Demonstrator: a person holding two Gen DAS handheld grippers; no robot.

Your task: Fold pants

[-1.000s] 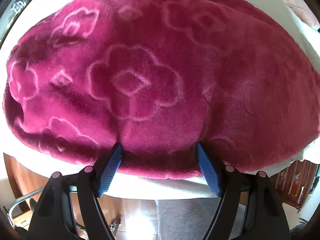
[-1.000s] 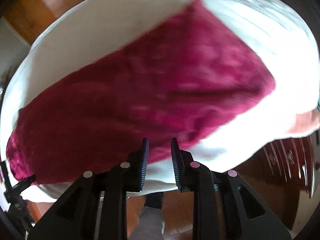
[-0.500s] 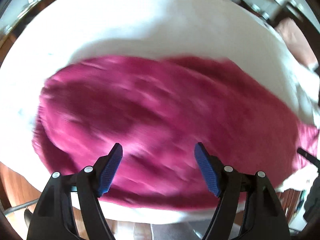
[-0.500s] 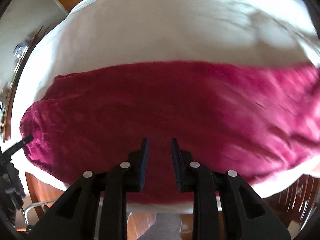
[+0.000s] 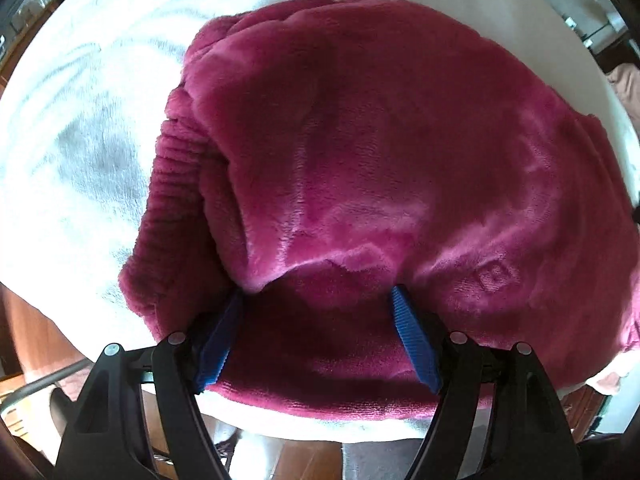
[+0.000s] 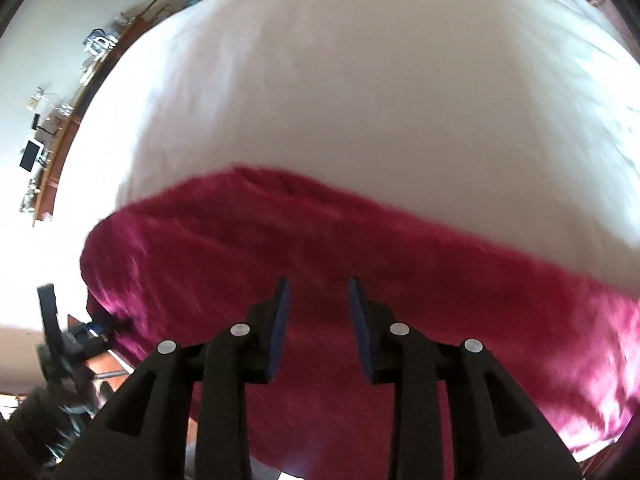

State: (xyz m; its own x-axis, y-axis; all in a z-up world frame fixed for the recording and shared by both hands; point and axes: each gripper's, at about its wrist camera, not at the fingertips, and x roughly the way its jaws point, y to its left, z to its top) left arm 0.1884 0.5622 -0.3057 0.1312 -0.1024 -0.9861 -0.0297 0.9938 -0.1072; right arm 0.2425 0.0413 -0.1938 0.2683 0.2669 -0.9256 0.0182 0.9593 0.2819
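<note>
Magenta plush pants [image 5: 380, 152], faintly embossed perhaps, on white sheet [image 5: 80, 128].

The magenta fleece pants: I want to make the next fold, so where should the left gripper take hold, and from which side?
Probably the ribbed waistband bunched at the left end of the pants. Come from above with the left gripper: the pants lie flat on the white sheet, and that thick, raised edge gives its open jaws something to pinch.

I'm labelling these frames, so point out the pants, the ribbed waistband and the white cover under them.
pants [image 5: 380, 152], left wrist view, on the plush top layer.
ribbed waistband [image 5: 176, 200], left wrist view, mid-band.
white cover [image 6: 360, 80], right wrist view, bare stretch above the pants.
</note>
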